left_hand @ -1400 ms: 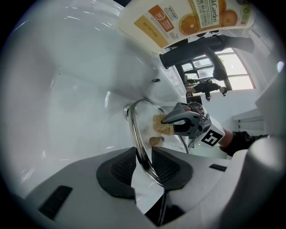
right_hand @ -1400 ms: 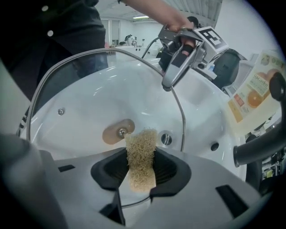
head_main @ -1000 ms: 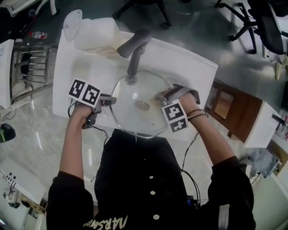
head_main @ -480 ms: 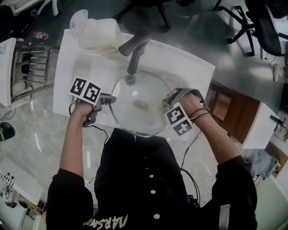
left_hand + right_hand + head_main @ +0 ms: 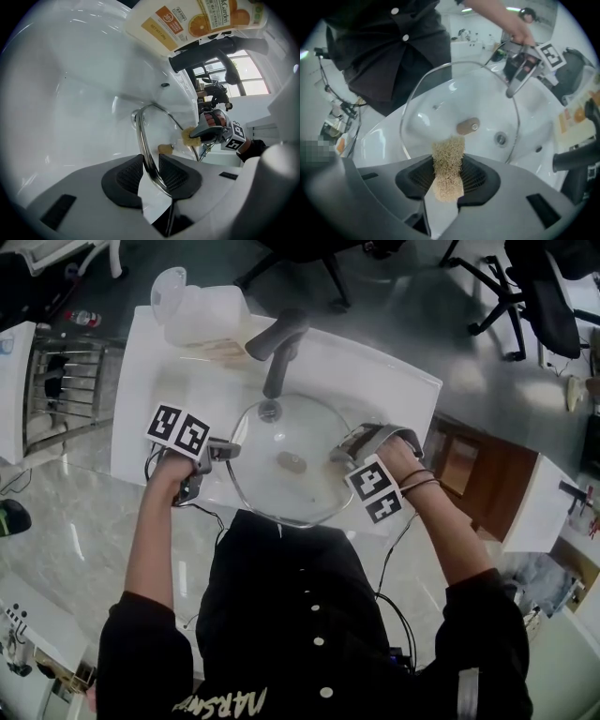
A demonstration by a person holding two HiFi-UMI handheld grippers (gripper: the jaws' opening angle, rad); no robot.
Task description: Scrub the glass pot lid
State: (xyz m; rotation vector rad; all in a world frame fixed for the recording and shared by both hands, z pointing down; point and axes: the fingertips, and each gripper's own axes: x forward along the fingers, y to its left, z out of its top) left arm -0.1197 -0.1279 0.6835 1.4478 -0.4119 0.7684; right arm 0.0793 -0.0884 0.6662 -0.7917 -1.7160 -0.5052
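The glass pot lid is held level over the white sink, its wooden knob in the middle. My left gripper is shut on the lid's metal rim at its left edge. My right gripper is shut on a tan loofah scrubber and rests it on the lid's right side, near the rim. From the left gripper view the scrubber sits against the far rim.
A dark faucet arches over the sink's back. A translucent juice jug lies on the counter at the back left. The drain shows through the glass. A metal rack stands left of the counter.
My right gripper with the scrubber has slid slightly outward and back across the lid's right side. The left gripper keeps its hold on the rim.
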